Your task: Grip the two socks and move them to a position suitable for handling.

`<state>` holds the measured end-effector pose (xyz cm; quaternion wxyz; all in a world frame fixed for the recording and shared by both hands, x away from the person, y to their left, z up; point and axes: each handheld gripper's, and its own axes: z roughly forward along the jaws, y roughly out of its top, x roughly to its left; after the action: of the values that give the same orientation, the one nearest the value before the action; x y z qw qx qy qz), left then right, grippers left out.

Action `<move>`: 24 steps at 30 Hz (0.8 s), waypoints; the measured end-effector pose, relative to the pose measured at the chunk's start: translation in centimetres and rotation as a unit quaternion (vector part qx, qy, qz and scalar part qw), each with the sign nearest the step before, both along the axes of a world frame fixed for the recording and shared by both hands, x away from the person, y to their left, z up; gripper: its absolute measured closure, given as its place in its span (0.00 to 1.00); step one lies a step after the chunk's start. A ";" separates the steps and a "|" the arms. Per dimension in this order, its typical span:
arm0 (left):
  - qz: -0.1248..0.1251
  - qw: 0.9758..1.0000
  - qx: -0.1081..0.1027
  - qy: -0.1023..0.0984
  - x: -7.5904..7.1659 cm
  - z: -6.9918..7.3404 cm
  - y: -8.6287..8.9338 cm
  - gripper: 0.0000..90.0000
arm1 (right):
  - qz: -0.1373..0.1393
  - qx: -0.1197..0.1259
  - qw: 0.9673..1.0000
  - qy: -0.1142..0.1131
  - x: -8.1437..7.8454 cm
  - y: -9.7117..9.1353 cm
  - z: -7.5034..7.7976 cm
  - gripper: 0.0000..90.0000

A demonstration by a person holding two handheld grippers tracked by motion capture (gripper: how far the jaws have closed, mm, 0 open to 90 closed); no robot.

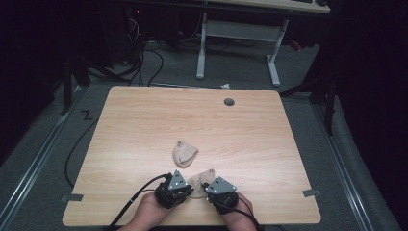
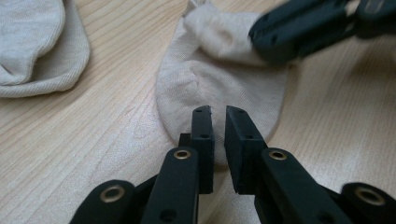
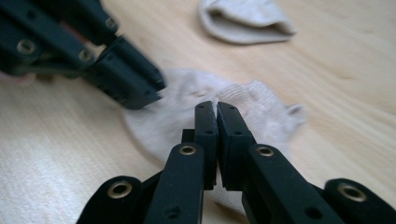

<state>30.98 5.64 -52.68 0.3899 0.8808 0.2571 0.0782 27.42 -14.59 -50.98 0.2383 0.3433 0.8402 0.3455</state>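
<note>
Table (image 1: 144,120): pale wood, bare apart from two socks; a small grey cap sits near its far edge.
Near sock (image 2: 219,88): beige, lying flat at the table's near edge, between the two grippers. One end is bunched and lifted.
Far sock (image 1: 184,153): same beige, folded over, lying a little beyond the first, apart from it and untouched.
Left gripper (image 2: 218,122): poised over the rounded end of the near sock, jaws a narrow slit apart. Whether cloth is caught in that slit cannot be told; it appears not to be gripping.
Right gripper (image 3: 216,112): jaws pressed together on the ribbed edge of the near sock, pinching a raised fold of it.
Handling (judgement): thin knit, very light, wholly limp. It will sag and stretch under pull, and will not slip on the wood. No risk of breakage.
Hold points (judgement): the ribbed cuff gives the firmest bite; the rounded end is the natural second hold. A pinch on a single layer may open the sock, not lift it.
</note>
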 end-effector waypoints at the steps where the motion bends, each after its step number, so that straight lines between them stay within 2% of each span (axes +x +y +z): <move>1: 0.000 1.000 0.000 0.000 0.0 0.0 0.0 0.90 | 0.000 0.000 1.000 0.000 0.0 0.0 0.0 0.97; 5: -0.002 1.000 0.001 0.000 0.0 0.0 0.0 0.89 | -0.023 0.011 1.000 -0.012 0.1 -1.6 0.8 0.97; 10: -0.005 1.000 0.001 0.001 0.0 0.0 0.0 0.88 | -0.058 0.026 0.998 -0.012 0.7 -4.2 1.2 0.97; 13: -0.007 1.000 0.003 -0.002 0.0 0.0 0.0 0.87 | -0.079 0.029 0.996 -0.004 1.1 -5.6 0.9 0.96; 14: -0.007 1.000 0.003 -0.003 0.0 0.0 0.0 0.87 | -0.098 0.022 0.995 0.006 1.4 -6.5 0.5 0.92; 15: -0.007 1.000 0.004 -0.003 0.0 0.0 -0.1 0.87 | -0.098 0.022 0.995 0.006 1.4 -6.5 0.5 0.92; 18: -0.009 1.000 0.006 -0.004 -0.1 0.1 -0.1 0.86 | -0.128 0.023 0.991 0.020 1.9 -7.9 -0.3 0.85; 20: -0.010 1.000 0.006 -0.004 0.0 0.1 -0.1 0.86 | -0.133 0.029 0.991 0.012 2.0 -8.3 -0.1 0.81; 24: -0.012 1.000 0.008 -0.005 0.0 0.1 0.0 0.85 | -0.112 0.041 0.993 -0.004 2.0 -7.9 0.1 0.79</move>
<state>31.02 5.62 -52.58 0.3854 0.8862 0.2442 0.0800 29.37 -22.54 -50.92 0.2649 0.4429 0.7807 0.3525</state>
